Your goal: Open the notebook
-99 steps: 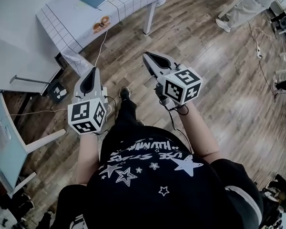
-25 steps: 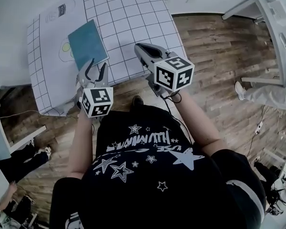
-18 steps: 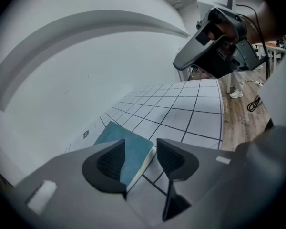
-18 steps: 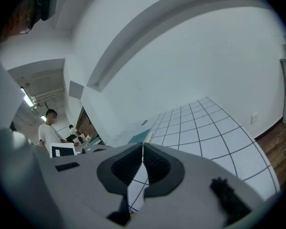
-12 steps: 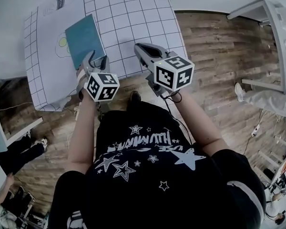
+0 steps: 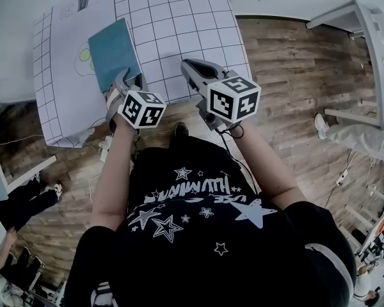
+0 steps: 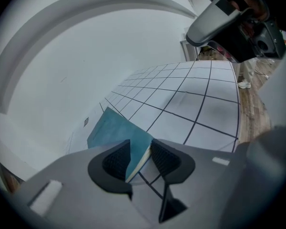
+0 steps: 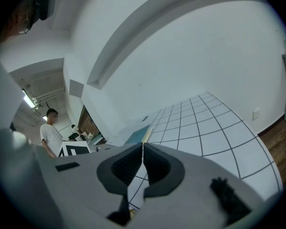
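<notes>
The teal notebook [image 6: 115,53] lies closed on the white grid-patterned tablecloth [image 6: 179,24], near the table's front edge. My left gripper [image 6: 129,78] points down at the notebook's near right corner. In the left gripper view that corner [image 7: 117,132] sits between the pads, the cream page edge beside the right pad [image 7: 164,159]. The left gripper's [image 7: 140,157] jaws are closing, and I see no pad pressing on the cover. My right gripper [image 6: 193,66] hovers to the right of the notebook over the cloth. Its [image 8: 143,163] jaws are shut on nothing, with the notebook [image 8: 137,135] ahead of it.
A printed sheet with a yellow-green circle [image 6: 84,55] lies partly under the notebook. The table's front edge runs just below both grippers. Wooden floor [image 6: 294,56] and another white table [image 6: 365,18] lie to the right. A person [image 8: 50,130] stands far left in the right gripper view.
The left gripper has dropped onto the notebook's near corner and tilted further down, its jaws narrowing. The right gripper has stayed in place. Four seconds ago I stood away from the table.
</notes>
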`<state>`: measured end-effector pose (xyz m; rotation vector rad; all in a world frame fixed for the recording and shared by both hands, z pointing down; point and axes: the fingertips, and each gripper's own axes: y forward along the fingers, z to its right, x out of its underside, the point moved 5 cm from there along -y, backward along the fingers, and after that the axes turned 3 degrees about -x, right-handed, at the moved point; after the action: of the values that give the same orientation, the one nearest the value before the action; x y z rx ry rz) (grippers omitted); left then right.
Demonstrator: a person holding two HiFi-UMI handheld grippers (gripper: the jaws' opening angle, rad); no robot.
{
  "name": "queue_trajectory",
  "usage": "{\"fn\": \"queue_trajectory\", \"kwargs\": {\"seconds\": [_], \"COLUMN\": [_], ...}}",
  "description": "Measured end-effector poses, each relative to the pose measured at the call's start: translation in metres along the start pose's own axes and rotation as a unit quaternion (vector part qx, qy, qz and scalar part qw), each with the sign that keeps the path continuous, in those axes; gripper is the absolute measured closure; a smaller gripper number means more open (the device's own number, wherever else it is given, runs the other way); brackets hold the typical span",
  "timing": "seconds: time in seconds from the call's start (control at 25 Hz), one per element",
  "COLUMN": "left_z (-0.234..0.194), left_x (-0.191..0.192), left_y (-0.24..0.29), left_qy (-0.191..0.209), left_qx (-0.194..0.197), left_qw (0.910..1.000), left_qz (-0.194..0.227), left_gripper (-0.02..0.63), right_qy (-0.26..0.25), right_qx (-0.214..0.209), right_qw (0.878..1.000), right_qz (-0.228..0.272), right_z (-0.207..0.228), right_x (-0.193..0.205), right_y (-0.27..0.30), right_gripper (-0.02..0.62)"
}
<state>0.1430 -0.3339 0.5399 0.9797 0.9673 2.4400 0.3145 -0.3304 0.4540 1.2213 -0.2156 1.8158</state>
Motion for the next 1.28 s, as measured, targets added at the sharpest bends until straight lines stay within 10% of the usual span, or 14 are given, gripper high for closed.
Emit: {"fn": "queue_trajectory", "kwargs": {"seconds": [0.56,0.84,1.28], "left_z": [-0.006,-0.047,-0.129], "left_x": [-0.007,-0.005,0.052], "left_y": [-0.011,-0.045,-0.096], "left_qy": [0.019,-0.083,-0.26], "left_qx": [0.006,-0.006,-0.008], "left_qw": [0.9998,0.9943,0.953], "left_qz": [0.002,0.067,0.155], "left_gripper": [0.568,0.595,0.595], "right_qy": [0.005,0.001,-0.014], "right_qx": [0.003,0.004,-0.001], "right_qw": [1.0,1.0,1.0], "right_qz": [0.006,0.007,-0.004], "right_z": [-0.003,-0.023,-0.07], "right_x": [-0.004,-0.005,-0.016], "right_y": [-0.008,-0.003,0.045], "right_gripper": [0.578,0.578,0.578]}}
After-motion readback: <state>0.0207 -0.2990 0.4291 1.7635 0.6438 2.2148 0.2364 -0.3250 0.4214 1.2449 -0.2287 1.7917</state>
